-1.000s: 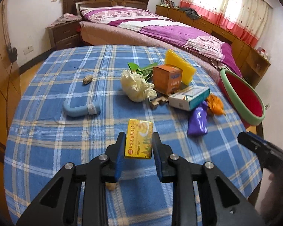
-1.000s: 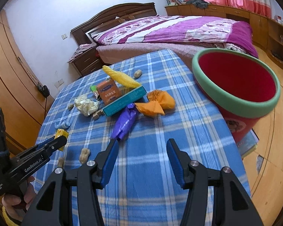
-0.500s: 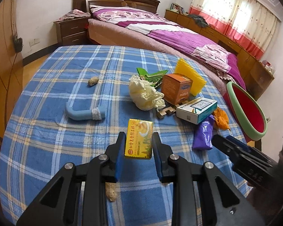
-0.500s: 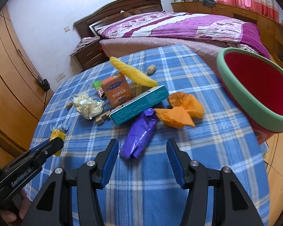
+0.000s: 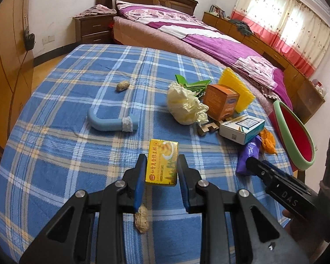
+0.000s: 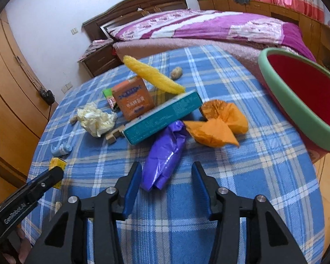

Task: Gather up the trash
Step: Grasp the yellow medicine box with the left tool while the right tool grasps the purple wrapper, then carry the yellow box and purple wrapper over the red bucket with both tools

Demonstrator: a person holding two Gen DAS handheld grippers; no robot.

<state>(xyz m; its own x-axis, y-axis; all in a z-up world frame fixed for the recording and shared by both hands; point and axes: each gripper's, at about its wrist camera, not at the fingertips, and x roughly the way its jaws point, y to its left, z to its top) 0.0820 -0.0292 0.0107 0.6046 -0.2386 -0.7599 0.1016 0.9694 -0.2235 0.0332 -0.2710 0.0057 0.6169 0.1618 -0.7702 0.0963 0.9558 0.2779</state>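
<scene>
My left gripper (image 5: 161, 165) is shut on a small yellow cake box (image 5: 162, 154), held just above the blue plaid tablecloth (image 5: 55, 154). In the right wrist view, my right gripper (image 6: 166, 169) points down at a crumpled purple plastic bag (image 6: 165, 149). The bag's near end lies between the closing jaws, and the pads do not press on it. The right gripper's tip (image 5: 253, 165) also shows in the left wrist view beside that purple bag (image 5: 248, 154). A red bin with a green rim (image 6: 297, 110) stands at the table's right edge.
Behind the purple bag lie orange paper (image 6: 220, 123), a teal box (image 6: 162, 116), an orange box (image 6: 132, 101), a yellow packet (image 6: 154, 77) and crumpled pale paper (image 6: 94, 118). A blue curved tube (image 5: 112, 123) and peanuts (image 5: 122, 85) lie left. A bed stands beyond.
My right gripper has moved forward and down until the purple bag's end lies between its jaws, which have narrowed a little. The left gripper still holds the yellow box.
</scene>
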